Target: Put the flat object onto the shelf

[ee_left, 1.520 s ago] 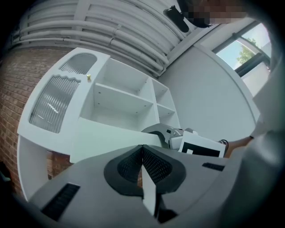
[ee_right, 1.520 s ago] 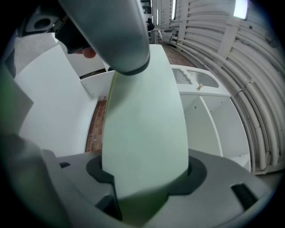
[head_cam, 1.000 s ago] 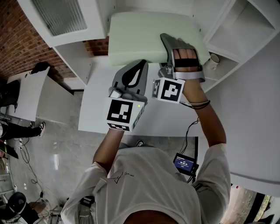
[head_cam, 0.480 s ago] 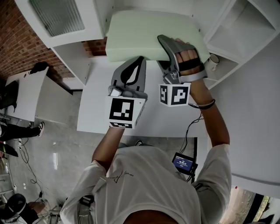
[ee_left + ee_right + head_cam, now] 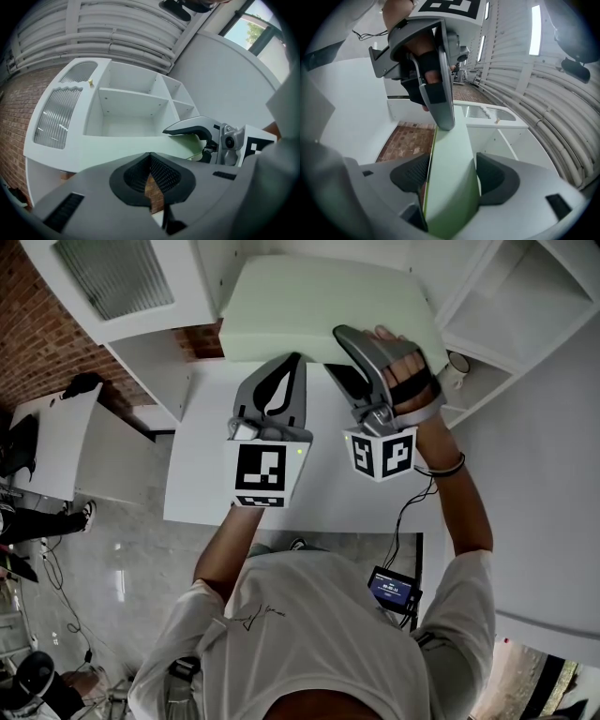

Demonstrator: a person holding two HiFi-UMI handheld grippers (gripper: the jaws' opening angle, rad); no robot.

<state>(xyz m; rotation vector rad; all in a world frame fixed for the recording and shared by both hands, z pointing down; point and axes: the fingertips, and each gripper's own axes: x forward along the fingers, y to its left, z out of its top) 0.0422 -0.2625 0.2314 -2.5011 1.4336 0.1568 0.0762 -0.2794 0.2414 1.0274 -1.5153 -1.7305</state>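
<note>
The flat thing is a pale green pad (image 5: 319, 301). It is up in the air above the white table (image 5: 211, 484), right in front of the white shelf (image 5: 473, 292). I cannot tell if its far edge touches the shelf. The right gripper (image 5: 336, 349) is holding the pad by its near edge. In the right gripper view the pad (image 5: 450, 154) stands on its edge between the two dark pads (image 5: 410, 174), and both pads press on it, one on each side. The left gripper (image 5: 285, 369) is just beside the right one, and its tip is at the near edge of the pad. In the left gripper view its two jaws are squeezed together with nothing between them; only a thin crack shows low down. Behind them you can see the open boxes of the shelf (image 5: 131, 101) and the green pad (image 5: 117, 149) lying in front of it.
</note>
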